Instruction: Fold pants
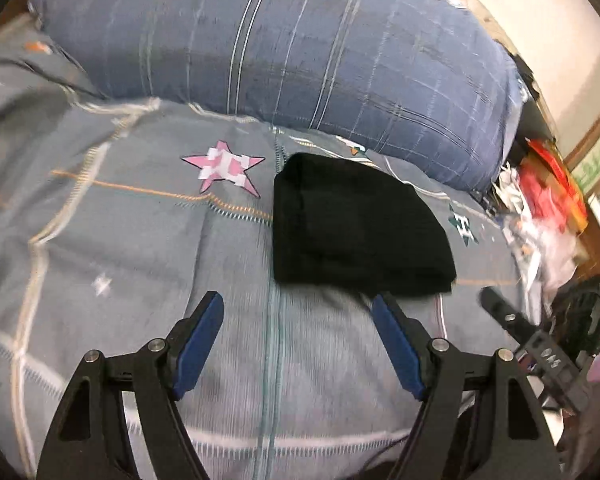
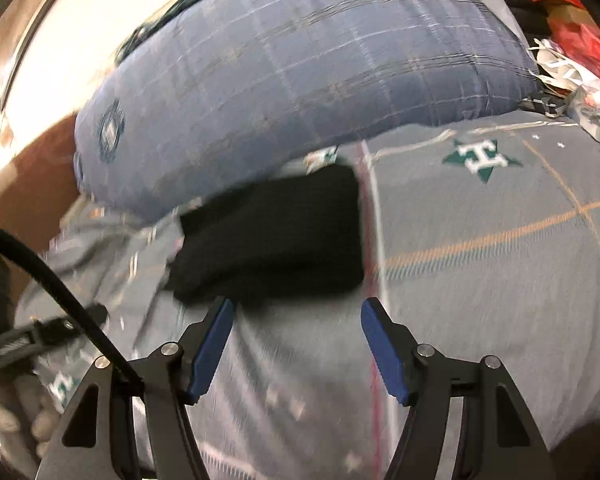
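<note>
The black pants (image 1: 356, 228) lie folded into a compact rectangle on the grey patterned bedsheet (image 1: 140, 240), just below a blue plaid pillow. They also show in the right wrist view (image 2: 272, 240). My left gripper (image 1: 300, 312) is open and empty, hovering just short of the bundle's near edge. My right gripper (image 2: 298, 316) is open and empty too, close to the bundle's near edge. The right gripper's tip shows at the right in the left wrist view (image 1: 496, 304).
A large blue plaid pillow (image 1: 292, 48) lies behind the pants, also in the right wrist view (image 2: 300, 68). Red and white clutter (image 1: 540, 200) piles at the bed's right side. A black cable (image 2: 52, 280) crosses the left of the right wrist view.
</note>
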Demonstrator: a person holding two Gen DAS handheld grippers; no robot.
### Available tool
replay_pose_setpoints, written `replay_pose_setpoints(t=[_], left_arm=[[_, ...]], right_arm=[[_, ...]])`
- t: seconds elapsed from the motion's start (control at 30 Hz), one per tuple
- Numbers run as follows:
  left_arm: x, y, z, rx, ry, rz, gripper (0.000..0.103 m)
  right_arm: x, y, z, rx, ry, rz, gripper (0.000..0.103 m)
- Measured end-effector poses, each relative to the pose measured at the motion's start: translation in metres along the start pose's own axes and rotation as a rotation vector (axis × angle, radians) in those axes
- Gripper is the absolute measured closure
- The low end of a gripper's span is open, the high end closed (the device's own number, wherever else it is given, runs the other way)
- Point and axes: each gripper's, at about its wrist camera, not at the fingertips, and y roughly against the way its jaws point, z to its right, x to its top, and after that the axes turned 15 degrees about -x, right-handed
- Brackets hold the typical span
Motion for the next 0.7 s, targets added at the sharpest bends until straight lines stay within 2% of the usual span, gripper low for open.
replay_pose_setpoints(t=[0.13, 0.3, 0.4, 0.43, 0.5, 0.57, 0.63, 0.67, 0.7], left_arm=[[0.032, -0.044, -0.028, -0.077, 0.082, -0.065, 0.027], [0.050, -0.094, -0.048, -0.168, 0.163, -0.147, 0.027], [0.060, -0.105, -0.042, -0.214, 0.135, -0.158, 0.027], [0.062, -0.111, -0.039, -0.212, 0.127, -0.173, 0.025], [0.063, -0.120, -0.031, -0.206, 0.092, -0.181, 0.013], [0.063, -0.123, -0.024, -0.163, 0.057, -0.184, 0.013], [0.061, -0.119, -0.014, -0.148, 0.038, -0.174, 0.025], [0.060, -0.115, -0.011, -0.157, 0.032, -0.168, 0.036], [0.059, -0.110, -0.009, -0.157, 0.030, -0.162, 0.042]], right_arm=[[0.042, -0.025, 0.015, 0.027, -0.047, -0.005, 0.026], [0.074, -0.085, 0.027, 0.078, -0.114, -0.132, 0.026], [0.080, -0.117, 0.028, 0.138, -0.148, -0.204, 0.026], [0.081, -0.125, 0.026, 0.157, -0.145, -0.224, 0.026], [0.082, -0.145, 0.021, 0.200, -0.156, -0.268, 0.026], [0.083, -0.153, 0.018, 0.240, -0.179, -0.261, 0.026], [0.082, -0.157, 0.011, 0.261, -0.198, -0.288, 0.035], [0.082, -0.154, 0.009, 0.266, -0.209, -0.291, 0.042], [0.082, -0.150, 0.007, 0.276, -0.211, -0.291, 0.053]])
